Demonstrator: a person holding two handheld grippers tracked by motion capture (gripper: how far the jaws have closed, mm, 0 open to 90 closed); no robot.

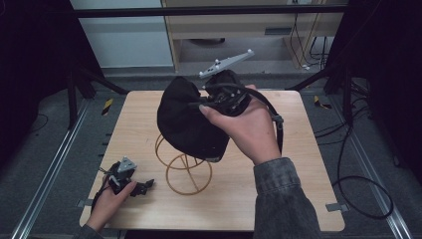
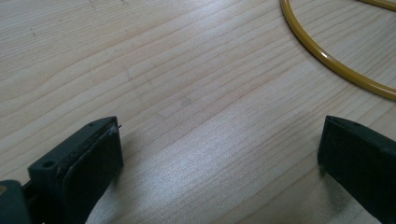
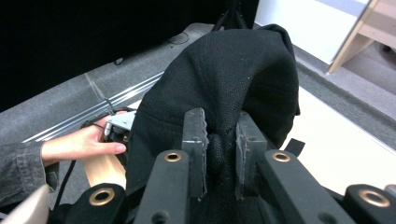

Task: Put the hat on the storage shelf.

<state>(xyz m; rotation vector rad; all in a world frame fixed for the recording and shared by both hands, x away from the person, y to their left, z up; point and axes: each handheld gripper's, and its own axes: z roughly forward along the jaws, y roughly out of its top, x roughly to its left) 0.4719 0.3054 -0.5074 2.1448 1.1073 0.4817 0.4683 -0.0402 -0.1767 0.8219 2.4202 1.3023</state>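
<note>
Black cap [image 1: 191, 119], yellow wire stand [image 1: 186, 169], pale wood-grain table [image 1: 278, 194], black fingers [image 2: 88, 158]

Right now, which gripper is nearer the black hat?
Right. The right gripper is clamped on the hat; the left gripper rests open on the table, below it.

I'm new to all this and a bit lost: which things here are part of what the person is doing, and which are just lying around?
In use:
- black cap, pinched in the right claw
- yellow wire stand under it
- left claw, open, resting on the table

Just around:
- cables on the floor
- wooden shelf unit behind
</note>
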